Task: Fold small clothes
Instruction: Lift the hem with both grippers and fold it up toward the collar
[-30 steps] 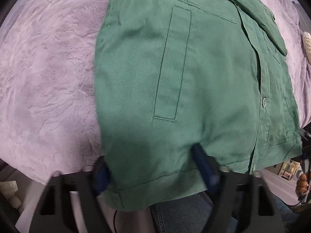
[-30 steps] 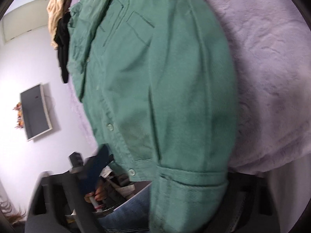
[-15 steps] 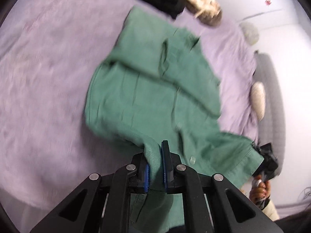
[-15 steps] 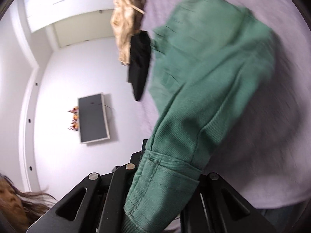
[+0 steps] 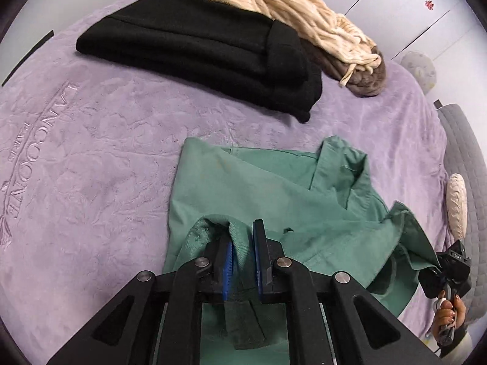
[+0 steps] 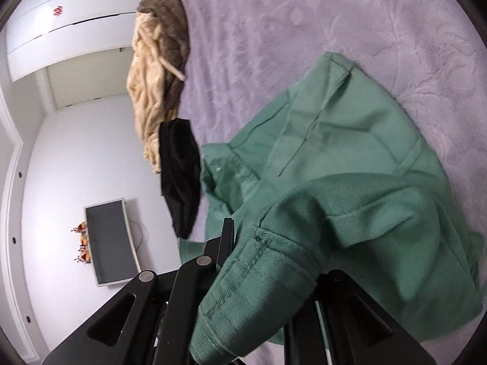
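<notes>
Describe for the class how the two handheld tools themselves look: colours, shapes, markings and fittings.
Left tool: matte black frame of angular struts with triangular cut-outs, round silver pivot bolts, and two flat fingers lined with ribbed blue pads. Right tool: the same black strut frame and silver bolts; its pads are hidden. Seen from the left wrist, it has a black block with small white lettering, too small to read.

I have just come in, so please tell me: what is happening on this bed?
A person holds a gripper in each hand and folds a green shirt on the purple blanket. The left gripper and the right gripper each pinch its hem. Black clothes lie folded behind.
</notes>
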`<action>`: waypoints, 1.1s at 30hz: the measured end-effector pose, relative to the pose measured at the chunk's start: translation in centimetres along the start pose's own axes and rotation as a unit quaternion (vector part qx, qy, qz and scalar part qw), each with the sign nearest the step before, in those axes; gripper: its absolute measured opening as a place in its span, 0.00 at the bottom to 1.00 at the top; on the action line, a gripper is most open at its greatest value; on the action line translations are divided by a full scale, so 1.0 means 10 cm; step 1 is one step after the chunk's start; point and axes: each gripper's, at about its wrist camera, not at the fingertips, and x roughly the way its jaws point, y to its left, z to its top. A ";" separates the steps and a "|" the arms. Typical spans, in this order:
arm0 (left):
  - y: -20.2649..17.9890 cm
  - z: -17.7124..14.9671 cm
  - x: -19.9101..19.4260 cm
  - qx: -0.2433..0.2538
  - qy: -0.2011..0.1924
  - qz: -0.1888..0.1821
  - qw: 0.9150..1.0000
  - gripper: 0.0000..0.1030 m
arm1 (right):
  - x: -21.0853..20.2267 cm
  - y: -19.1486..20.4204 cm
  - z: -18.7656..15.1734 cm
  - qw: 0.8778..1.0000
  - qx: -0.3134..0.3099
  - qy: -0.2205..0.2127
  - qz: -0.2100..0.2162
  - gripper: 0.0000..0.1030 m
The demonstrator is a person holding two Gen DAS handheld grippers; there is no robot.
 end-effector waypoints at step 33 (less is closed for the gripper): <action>-0.34 0.18 0.33 0.123 -0.045 0.129 0.983 0.19 | 0.16 0.60 -0.07 0.866 -0.352 -0.068 -0.349 0.04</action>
